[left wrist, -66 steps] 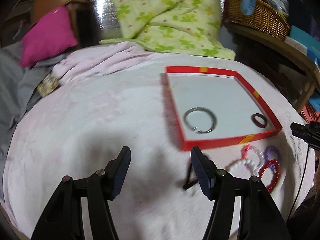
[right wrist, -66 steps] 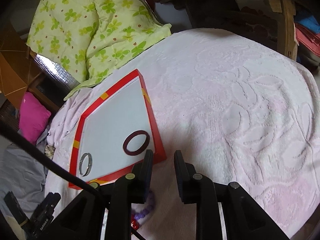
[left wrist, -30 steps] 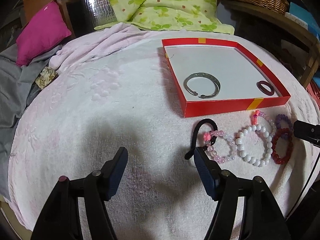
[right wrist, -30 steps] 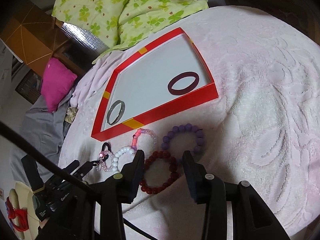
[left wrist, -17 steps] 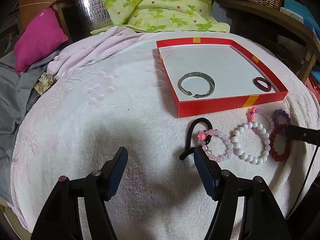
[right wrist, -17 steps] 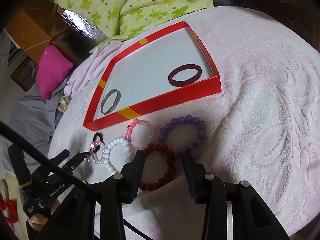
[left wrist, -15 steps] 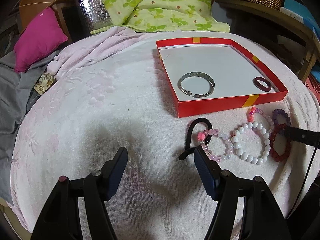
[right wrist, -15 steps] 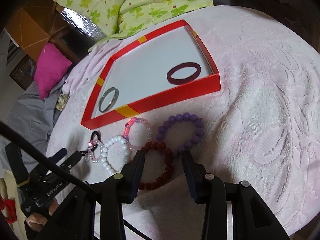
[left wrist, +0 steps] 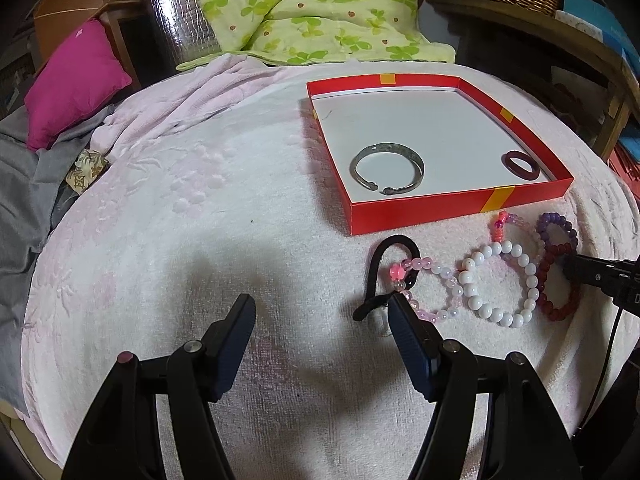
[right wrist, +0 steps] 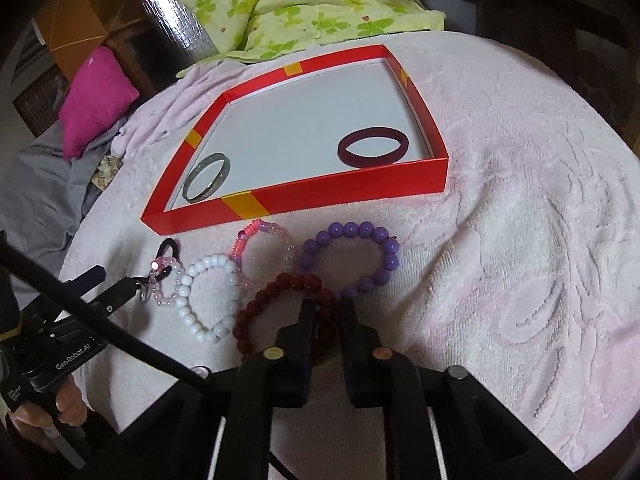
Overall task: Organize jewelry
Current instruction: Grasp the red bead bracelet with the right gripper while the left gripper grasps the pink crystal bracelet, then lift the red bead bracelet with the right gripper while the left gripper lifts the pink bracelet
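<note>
Right gripper low over a pink towel-covered bed, jaws narrowed to a slim gap around the near-right arc of a dark red bead bracelet; contact with the beads probable but not certain from this angle. Left gripper hovering to the left, jaws spread wide, holding nothing.

Dark red bead bracelet lying flat on the towel in front of the red tray, its loop slightly stretched, long axis running from near-left to far-right toward the purple bead bracelet, which touches or overlaps it at the far end. White bead bracelet just beside it on the left, pink-and-clear bracelet behind. Inside the tray already: silver bangle at left, maroon band at right.

Likely step: pinching the red bracelet for a lift into the tray. Best done by closing squarely across the bead strand, not on a single round bead that could squirt out, then raising straight up so the purple neighbour does not drag along, and clearing the tray's near wall before lowering onto bare white floor between bangle and band.
</note>
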